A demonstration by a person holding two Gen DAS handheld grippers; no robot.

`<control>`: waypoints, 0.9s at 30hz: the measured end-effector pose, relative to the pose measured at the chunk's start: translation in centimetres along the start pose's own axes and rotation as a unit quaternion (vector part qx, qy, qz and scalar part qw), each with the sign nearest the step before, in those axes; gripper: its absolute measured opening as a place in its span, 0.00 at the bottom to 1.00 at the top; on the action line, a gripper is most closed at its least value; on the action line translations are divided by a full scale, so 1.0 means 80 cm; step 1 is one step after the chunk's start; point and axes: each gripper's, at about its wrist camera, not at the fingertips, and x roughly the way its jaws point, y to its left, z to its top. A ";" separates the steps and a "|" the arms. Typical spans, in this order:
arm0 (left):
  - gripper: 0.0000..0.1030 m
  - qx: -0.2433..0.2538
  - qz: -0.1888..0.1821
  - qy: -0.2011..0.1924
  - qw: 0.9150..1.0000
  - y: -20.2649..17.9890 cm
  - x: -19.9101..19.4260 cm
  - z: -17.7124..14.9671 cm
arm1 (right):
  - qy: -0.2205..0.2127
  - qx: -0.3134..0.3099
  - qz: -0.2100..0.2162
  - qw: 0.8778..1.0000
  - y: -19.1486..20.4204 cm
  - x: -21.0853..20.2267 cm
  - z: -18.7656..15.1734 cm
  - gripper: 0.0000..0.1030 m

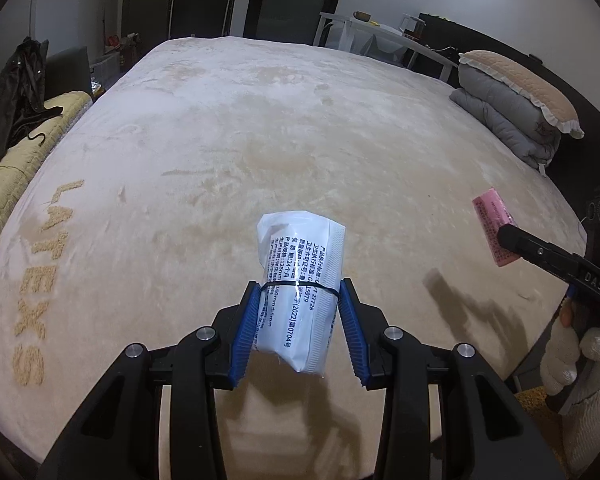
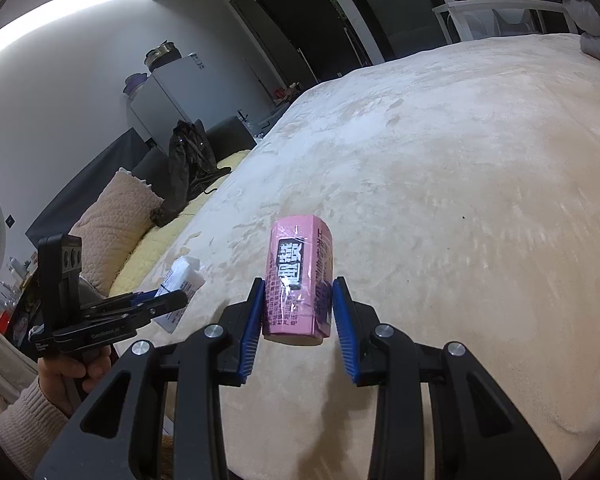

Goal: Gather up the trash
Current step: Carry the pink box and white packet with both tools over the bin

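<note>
My left gripper (image 1: 300, 286) is shut on a white tissue pack (image 1: 300, 264) with black print, held upright above the beige bed cover (image 1: 260, 128). My right gripper (image 2: 298, 282) is shut on a pink tissue pack (image 2: 300, 276), also lifted off the cover. In the left wrist view the right gripper (image 1: 504, 236) enters from the right edge with the pink pack (image 1: 494, 224) sticking up from it. In the right wrist view the left gripper (image 2: 168, 294) shows at the lower left, in a hand (image 2: 72, 372), with the white pack (image 2: 180, 284) between its fingers.
A folded grey quilt (image 1: 500, 120) with a frilled pillow (image 1: 528, 84) lies at the bed's far right. A dark jacket (image 1: 16, 96) hangs at the left over a yellow padded edge (image 1: 20, 160). A white table (image 1: 384, 32) stands beyond the bed. A gloved hand (image 1: 580, 364) holds the right gripper.
</note>
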 end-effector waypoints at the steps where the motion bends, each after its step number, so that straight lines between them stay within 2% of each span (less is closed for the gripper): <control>1: 0.38 -0.001 -0.004 -0.003 1.000 -0.003 -0.006 -0.006 | -0.002 -0.001 0.000 1.000 -0.001 -0.004 -0.005 0.34; 5: 0.38 0.011 -0.011 -0.018 1.000 -0.025 -0.031 -0.031 | -0.010 -0.004 -0.011 1.000 -0.004 -0.027 -0.033 0.34; 14: 0.38 0.023 -0.054 -0.054 0.997 -0.069 -0.086 -0.093 | -0.045 -0.008 -0.023 0.999 0.000 -0.086 -0.087 0.34; 22: 0.38 0.015 -0.071 -0.083 0.994 -0.085 -0.118 -0.144 | -0.068 -0.035 -0.019 0.997 0.034 -0.115 -0.129 0.34; 27: 0.38 0.014 -0.068 -0.096 0.993 -0.096 -0.129 -0.174 | -0.061 -0.044 -0.016 0.997 0.055 -0.124 -0.155 0.34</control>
